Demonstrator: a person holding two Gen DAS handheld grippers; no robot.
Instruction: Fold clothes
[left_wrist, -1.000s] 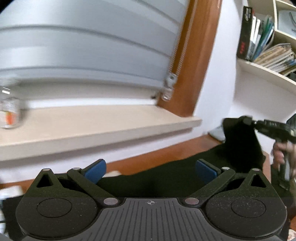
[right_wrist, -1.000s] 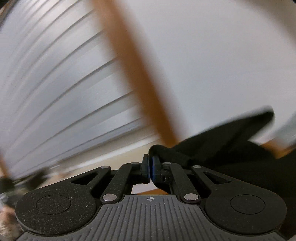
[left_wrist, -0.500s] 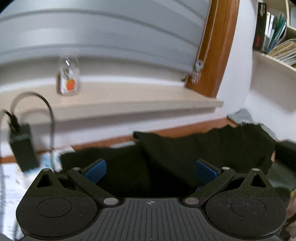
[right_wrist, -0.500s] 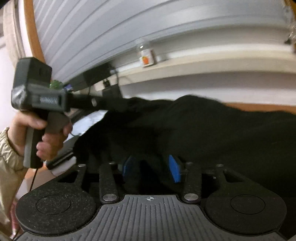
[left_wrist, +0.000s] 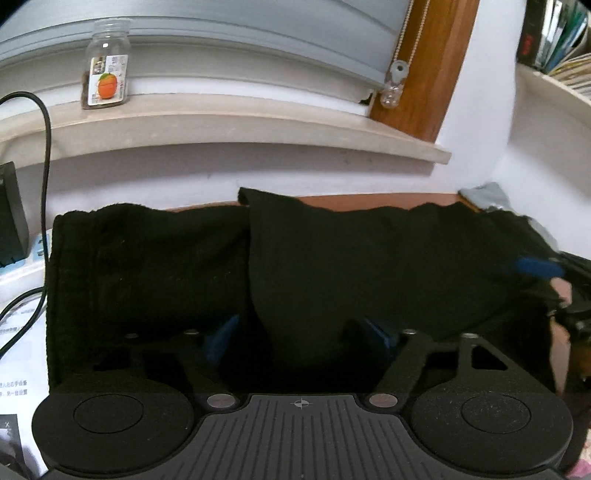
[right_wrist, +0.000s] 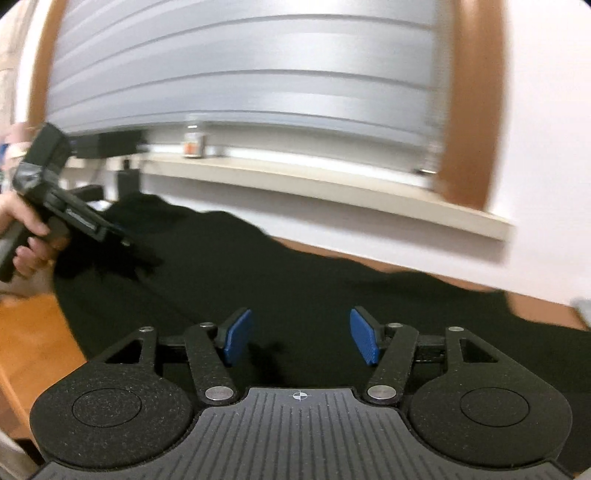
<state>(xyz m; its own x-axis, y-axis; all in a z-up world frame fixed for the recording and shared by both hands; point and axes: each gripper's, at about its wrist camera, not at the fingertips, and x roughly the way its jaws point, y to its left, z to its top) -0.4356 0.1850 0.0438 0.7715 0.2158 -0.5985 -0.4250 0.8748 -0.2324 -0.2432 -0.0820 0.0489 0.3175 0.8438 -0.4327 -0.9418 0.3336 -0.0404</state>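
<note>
Both tools (left_wrist: 301, 338) (right_wrist: 301, 341) over black garment (left_wrist: 369, 258)

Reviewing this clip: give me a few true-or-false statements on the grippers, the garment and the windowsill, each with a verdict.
1. The right gripper is open. True.
2. The black garment hangs in the air. False: it lies spread on the wooden table.
3. A clear jar with an orange on its label stands on the windowsill. True.
4. The left gripper is clamped on a sleeve. False: its fingers stand apart over the garment.
</note>
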